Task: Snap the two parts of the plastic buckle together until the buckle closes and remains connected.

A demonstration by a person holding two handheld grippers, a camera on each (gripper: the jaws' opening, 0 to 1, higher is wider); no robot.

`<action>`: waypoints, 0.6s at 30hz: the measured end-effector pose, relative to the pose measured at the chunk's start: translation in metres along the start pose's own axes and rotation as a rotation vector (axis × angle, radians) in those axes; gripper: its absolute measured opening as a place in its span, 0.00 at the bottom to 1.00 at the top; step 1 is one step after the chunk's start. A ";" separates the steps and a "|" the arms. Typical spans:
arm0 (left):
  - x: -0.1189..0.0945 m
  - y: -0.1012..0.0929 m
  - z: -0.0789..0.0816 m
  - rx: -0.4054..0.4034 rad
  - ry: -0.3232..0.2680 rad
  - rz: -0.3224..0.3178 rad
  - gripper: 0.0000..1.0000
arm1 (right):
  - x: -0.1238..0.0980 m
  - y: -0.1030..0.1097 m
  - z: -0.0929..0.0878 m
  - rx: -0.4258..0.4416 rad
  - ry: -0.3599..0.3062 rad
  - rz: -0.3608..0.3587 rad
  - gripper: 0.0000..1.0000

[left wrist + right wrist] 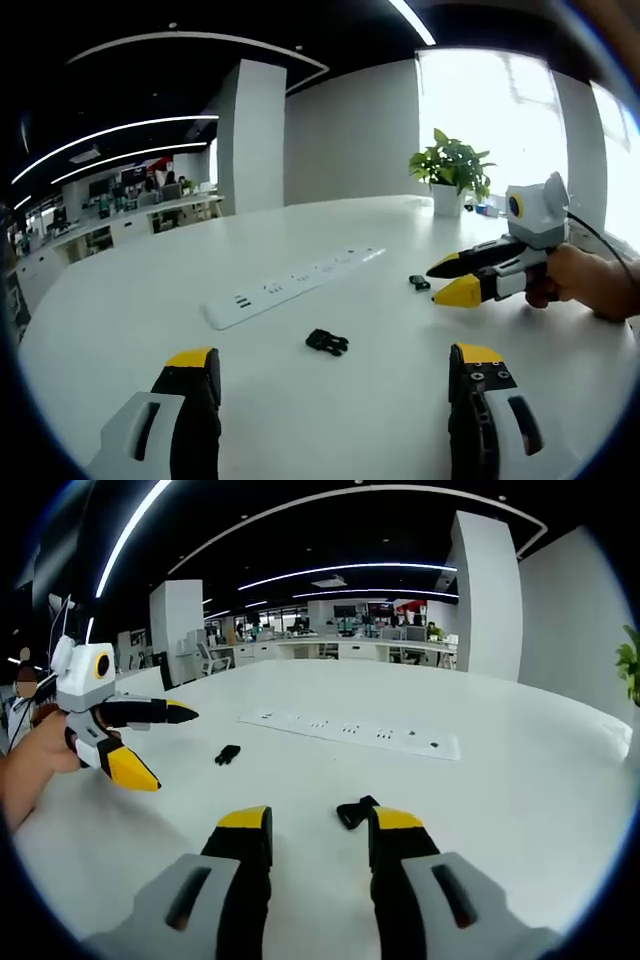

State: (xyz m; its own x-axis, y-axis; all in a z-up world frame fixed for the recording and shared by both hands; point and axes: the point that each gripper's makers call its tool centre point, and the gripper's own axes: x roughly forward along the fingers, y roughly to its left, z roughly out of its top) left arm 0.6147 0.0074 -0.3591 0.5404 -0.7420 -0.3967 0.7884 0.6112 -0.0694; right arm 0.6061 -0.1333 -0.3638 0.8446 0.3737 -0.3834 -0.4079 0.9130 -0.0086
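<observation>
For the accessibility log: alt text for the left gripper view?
Two black buckle halves lie apart on a white table: one ahead of the open left gripper, one by the open right gripper, hand-held at right. A power strip and potted plant sit beyond.

two black buckle parts, one white power strip, one potted plant, two tongs

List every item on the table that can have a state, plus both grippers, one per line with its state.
Left gripper: jaws open, empty, above the table.
Right gripper: jaws open, empty, close to one buckle part.
Larger buckle part: loose on the table, unconnected.
Smaller buckle part: loose, apart from the other part.
Power strip: flat on the table, nothing plugged in.
Potted plant: upright.
</observation>
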 end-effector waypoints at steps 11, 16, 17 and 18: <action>0.018 -0.004 0.010 0.030 0.017 -0.052 0.93 | 0.001 -0.004 0.001 -0.001 -0.004 0.004 0.40; 0.018 0.003 0.015 0.011 0.011 -0.054 0.91 | 0.001 -0.009 0.003 -0.002 -0.011 -0.001 0.39; 0.018 0.002 0.015 0.006 0.009 -0.057 0.91 | 0.002 -0.008 0.003 -0.004 -0.012 0.001 0.39; 0.018 0.002 0.014 0.007 0.011 -0.058 0.91 | 0.002 -0.008 0.002 -0.006 -0.011 0.003 0.38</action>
State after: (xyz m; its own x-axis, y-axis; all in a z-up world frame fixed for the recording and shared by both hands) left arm 0.6304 -0.0088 -0.3540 0.4907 -0.7731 -0.4019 0.8204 0.5653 -0.0858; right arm 0.6118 -0.1394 -0.3623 0.8471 0.3778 -0.3737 -0.4121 0.9110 -0.0132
